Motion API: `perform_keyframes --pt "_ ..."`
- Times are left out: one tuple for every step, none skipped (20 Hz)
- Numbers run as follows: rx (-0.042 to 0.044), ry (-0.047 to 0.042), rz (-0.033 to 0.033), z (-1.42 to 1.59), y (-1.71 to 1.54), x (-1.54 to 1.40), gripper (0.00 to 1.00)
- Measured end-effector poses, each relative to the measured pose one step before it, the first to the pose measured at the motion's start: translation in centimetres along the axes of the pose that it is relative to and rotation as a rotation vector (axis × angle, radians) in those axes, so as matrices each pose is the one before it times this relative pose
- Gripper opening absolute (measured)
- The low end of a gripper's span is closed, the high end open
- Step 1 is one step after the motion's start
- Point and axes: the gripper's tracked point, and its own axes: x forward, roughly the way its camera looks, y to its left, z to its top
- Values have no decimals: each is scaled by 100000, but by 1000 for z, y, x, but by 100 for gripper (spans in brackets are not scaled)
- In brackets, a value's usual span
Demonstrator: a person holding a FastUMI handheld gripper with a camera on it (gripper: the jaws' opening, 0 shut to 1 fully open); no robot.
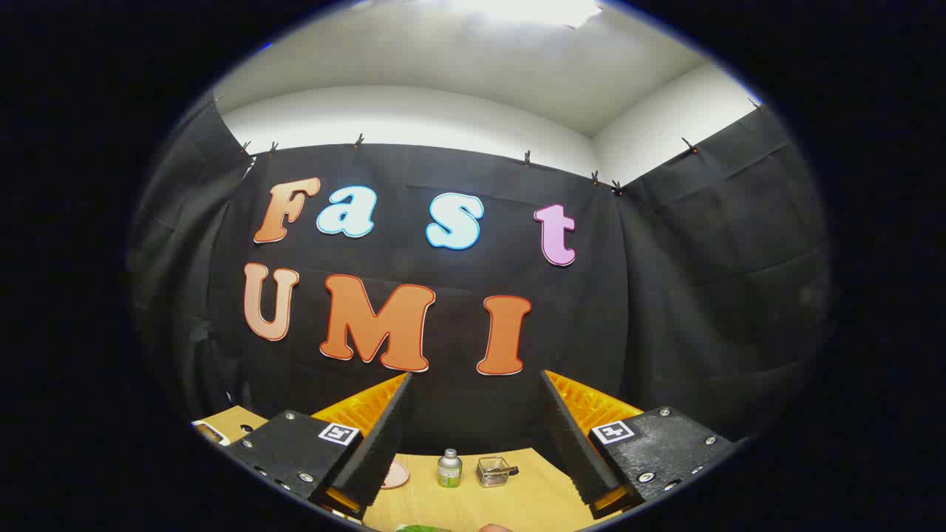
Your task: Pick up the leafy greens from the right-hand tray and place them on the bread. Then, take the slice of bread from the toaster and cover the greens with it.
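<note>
Hand-held gripper point(473, 443) raised, fingers spread wide, nothing between them; I'm aimed mostly at booth wall. Wooden surface point(517, 495) low between fingers. At its far edge: small bottle point(449, 468), clear glass dish point(495, 471) just beside it, pinkish plate point(395, 474) partly behind left finger. Sliver of leafy greens point(423, 528) at near edge, below fingers. Risk, my judgement: target barely visible at this pitch, so blind descent could miss greens or clip tray; tilt down first.

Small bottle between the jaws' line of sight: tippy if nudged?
Probably. The bottle stands upright, taller than wide, on the smooth table, so a high push likely topples it. Round body: may roll. The open gripper isn't touching it.
</note>
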Motion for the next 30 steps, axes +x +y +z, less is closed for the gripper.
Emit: perform_keyframes --pt "-1184 412 -812 57 406 -211 99" --pt "-289 348 -1447 247 250 -88 99" --pt "1680 1206 -878 -43 396 -258 99" --pt "2258 1489 901 -127 742 -361 98" --pt "1103 1280 436 -260 508 -236 98" --pt "-349 613 -584 -144 -130 -18 98" --pt "-1089 64 -852 92 -298 200 98" --pt "-1478 -476 191 186 -89 284 98" --pt "-1432 -226 308 175 -7 323 98" --pt "-842 -369 792 256 -15 285 98" --pt "-227 -605 979 329 80 332 99" --pt "362 -527 336 267 -152 345 99" --pt "534 -379 597 143 -102 308 99" --pt "116 -120 808 60 -49 346 99" --pt "-321 198 679 -132 -140 316 99" --pt "-706 605 493 -284 -200 208 99" --pt "-664 1266 375 -603 -281 222 99" --pt "-8 1161 699 -528 -134 87 99" --pt "330 1329 693 -636 -41 149 99" --pt "455 1366 411 -610 -61 116 99" --pt "366 898 361 -485 -138 112 99" --pt "-6 426 498 -419 -76 56 99" --pt "-128 98 751 -320 63 105 99" --pt "-9 -283 1100 -194 137 77 98" --pt "116 -670 1271 -149 135 -2 98" --pt "79 -1177 1665 -117 244 9 98" --pt "-32 -1085 1596 -213 277 -3 98" --pt "-611 -550 1055 -339 192 -1 98" --pt "-726 174 1067 -648 200 -11 98" --pt "-716 953 934 -724 217 53 98"
